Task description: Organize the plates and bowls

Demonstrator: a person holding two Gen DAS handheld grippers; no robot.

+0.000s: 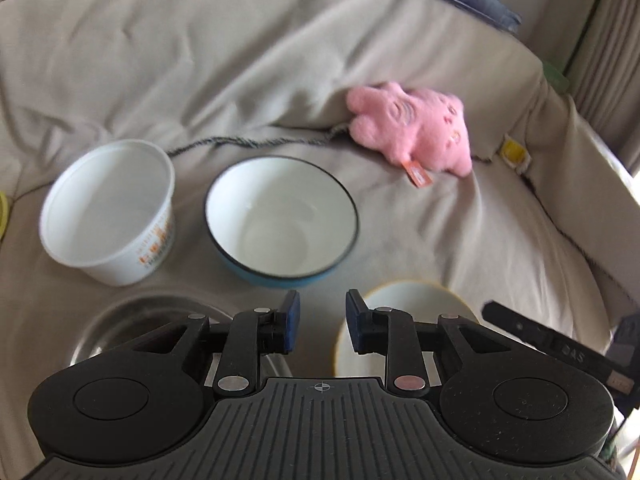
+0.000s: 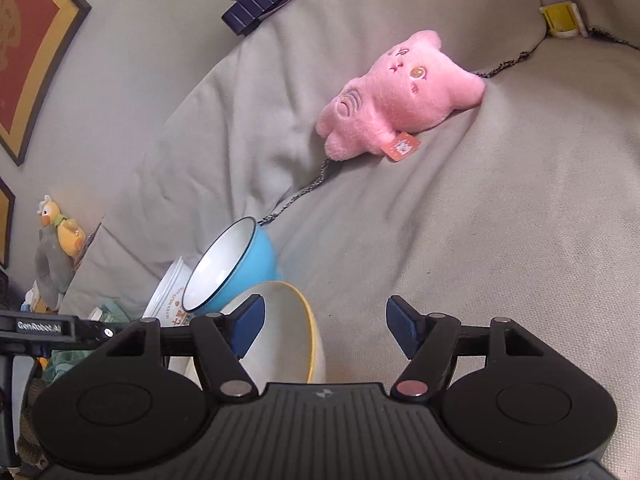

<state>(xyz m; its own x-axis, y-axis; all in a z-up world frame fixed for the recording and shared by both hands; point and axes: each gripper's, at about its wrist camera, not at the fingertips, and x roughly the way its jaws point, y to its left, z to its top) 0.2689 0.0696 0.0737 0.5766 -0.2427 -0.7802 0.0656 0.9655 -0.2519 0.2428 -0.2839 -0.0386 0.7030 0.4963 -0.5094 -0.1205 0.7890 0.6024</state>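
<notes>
Bowls (image 1: 281, 216) on grey sofa cover (image 1: 440, 248)

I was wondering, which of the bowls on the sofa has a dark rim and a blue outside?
The blue bowl in the middle. To its left the white paper tub has orange print, the nearer bowl has a yellow rim, and the fourth is bare steel.

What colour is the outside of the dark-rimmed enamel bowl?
Light blue outside, white inside; clearest in the right wrist view.
</notes>
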